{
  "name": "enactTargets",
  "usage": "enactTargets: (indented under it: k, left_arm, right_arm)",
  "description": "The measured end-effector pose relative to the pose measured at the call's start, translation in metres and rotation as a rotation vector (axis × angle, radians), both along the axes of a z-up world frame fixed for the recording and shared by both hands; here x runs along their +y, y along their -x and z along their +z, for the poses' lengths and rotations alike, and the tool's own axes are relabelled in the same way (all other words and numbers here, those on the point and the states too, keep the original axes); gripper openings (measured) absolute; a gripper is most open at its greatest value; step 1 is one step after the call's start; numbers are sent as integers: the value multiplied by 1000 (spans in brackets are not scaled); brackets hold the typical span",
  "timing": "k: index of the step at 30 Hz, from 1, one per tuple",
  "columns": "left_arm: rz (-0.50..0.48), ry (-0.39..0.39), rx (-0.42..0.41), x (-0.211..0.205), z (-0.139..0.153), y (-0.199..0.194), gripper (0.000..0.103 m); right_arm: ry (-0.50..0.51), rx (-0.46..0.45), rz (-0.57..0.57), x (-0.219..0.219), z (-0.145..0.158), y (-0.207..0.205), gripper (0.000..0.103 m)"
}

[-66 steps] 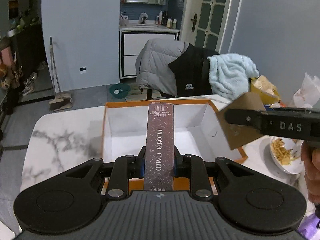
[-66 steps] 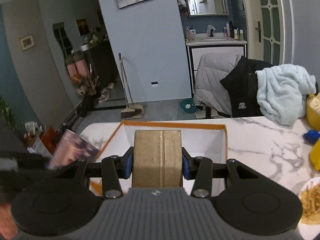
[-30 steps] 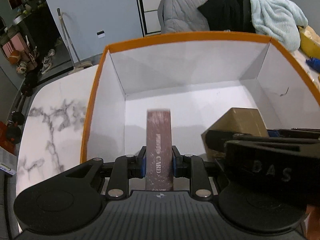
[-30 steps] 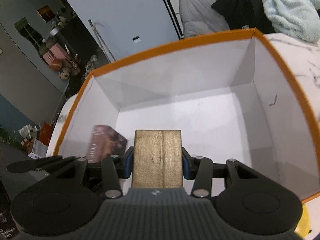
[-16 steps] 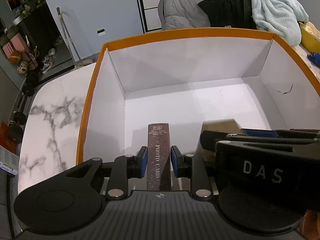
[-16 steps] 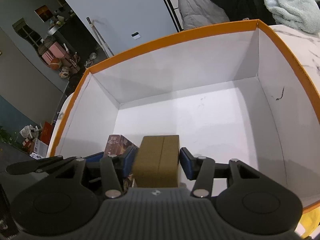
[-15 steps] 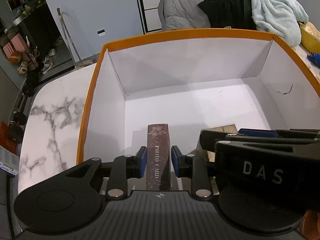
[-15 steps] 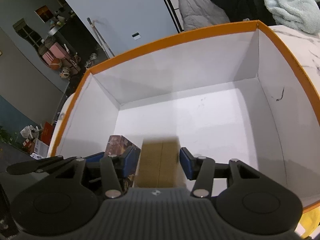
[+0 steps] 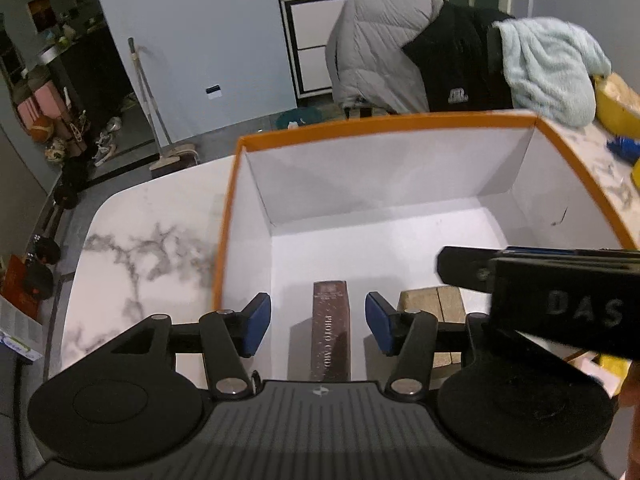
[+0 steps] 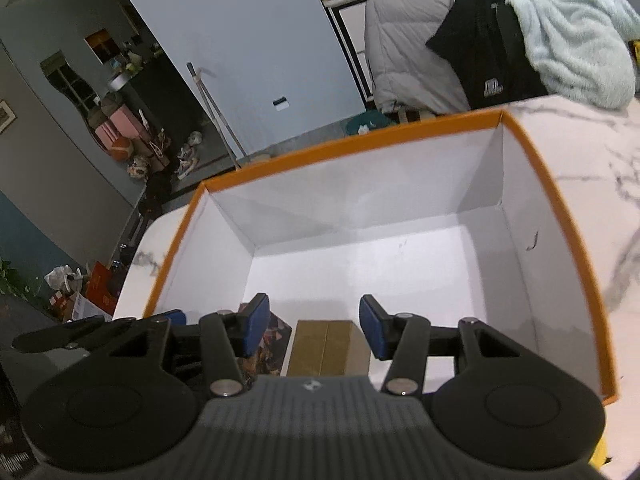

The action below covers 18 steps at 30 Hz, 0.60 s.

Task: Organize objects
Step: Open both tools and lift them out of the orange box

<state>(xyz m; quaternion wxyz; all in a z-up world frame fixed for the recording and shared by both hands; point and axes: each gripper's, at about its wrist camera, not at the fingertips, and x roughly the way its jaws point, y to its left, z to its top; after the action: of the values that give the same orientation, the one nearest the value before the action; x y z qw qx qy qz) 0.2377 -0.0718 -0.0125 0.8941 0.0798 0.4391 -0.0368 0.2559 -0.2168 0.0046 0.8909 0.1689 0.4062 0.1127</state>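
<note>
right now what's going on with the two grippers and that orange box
A person with a gripper in each hand is putting small boxes into the orange-rimmed box on the marble table. The dark photo card box stands on its floor between the pads of the left gripper, whose jaws are opening and no longer touch it. The tan box sits beside it under the right gripper, which is open too.

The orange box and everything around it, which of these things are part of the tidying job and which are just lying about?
Part of the job:
- orange box
- photo card box inside it
- tan box inside it
- left gripper, jaws opening, clear of the photo card box
- right gripper, open

Just lying about:
- light blue towel
- grey jacket
- black jacket
- broom
</note>
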Motion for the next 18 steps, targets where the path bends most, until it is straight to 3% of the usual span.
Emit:
enactTargets:
  k: [7, 18]
  left_arm:
    - [16, 55, -59, 21, 27, 23, 62]
    - [-10, 164, -164, 57, 59, 91, 62]
  right_arm:
    - [12, -70, 9, -13, 31, 23, 53]
    - [72, -172, 35, -41, 74, 86, 53]
